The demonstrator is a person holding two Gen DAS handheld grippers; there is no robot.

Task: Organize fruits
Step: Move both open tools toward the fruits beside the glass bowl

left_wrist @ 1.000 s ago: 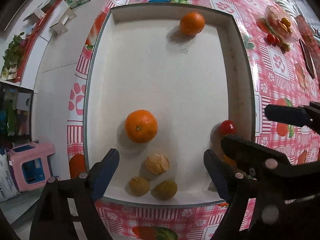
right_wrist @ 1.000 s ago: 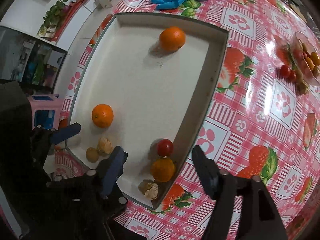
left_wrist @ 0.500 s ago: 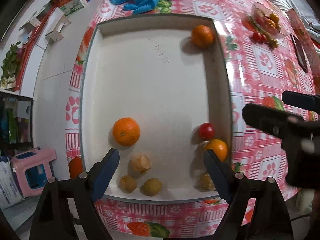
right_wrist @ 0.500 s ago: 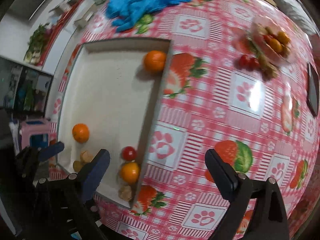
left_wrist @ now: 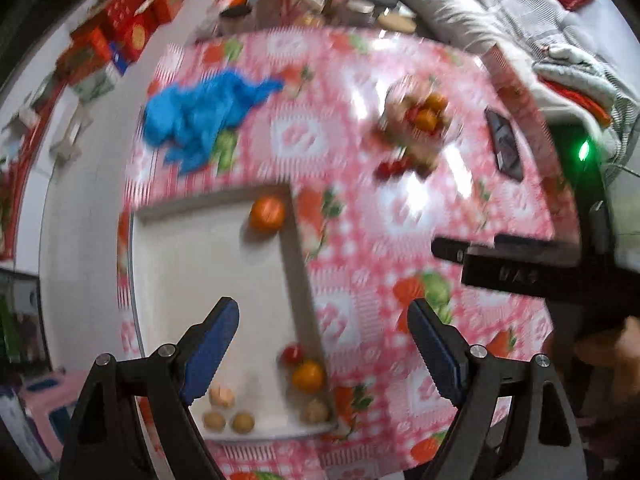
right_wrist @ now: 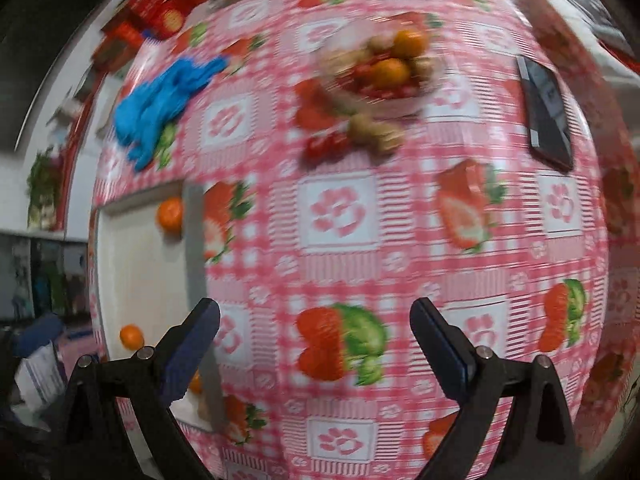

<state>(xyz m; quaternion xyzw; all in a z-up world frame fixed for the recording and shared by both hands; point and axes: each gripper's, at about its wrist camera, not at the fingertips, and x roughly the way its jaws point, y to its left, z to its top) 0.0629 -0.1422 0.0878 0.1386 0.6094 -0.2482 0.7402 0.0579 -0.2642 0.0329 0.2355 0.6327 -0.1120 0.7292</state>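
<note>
A white tray (left_wrist: 208, 264) lies on the pink checked tablecloth. It holds an orange (left_wrist: 267, 213) at its far right corner, a cherry tomato (left_wrist: 293, 353), a small orange (left_wrist: 307, 376) and several brown fruits (left_wrist: 224, 412) near its front edge. A clear bowl of mixed fruit (right_wrist: 386, 66) stands further back, with cherry tomatoes (right_wrist: 326, 145) and brown fruits (right_wrist: 374, 133) beside it. My left gripper (left_wrist: 322, 344) is open and empty above the tray's right wall. My right gripper (right_wrist: 316, 344) is open and empty over bare tablecloth; it also shows in the left wrist view (left_wrist: 520, 268).
A blue cloth (left_wrist: 200, 116) lies behind the tray. A dark phone (right_wrist: 546, 114) lies at the table's right side. Red boxes (left_wrist: 120, 40) stand on the floor beyond the table. Both views are blurred by motion.
Both grippers have pulled back and swung right, away from the tray. The fruit bowl and phone have come into fuller view. Both stay open.
</note>
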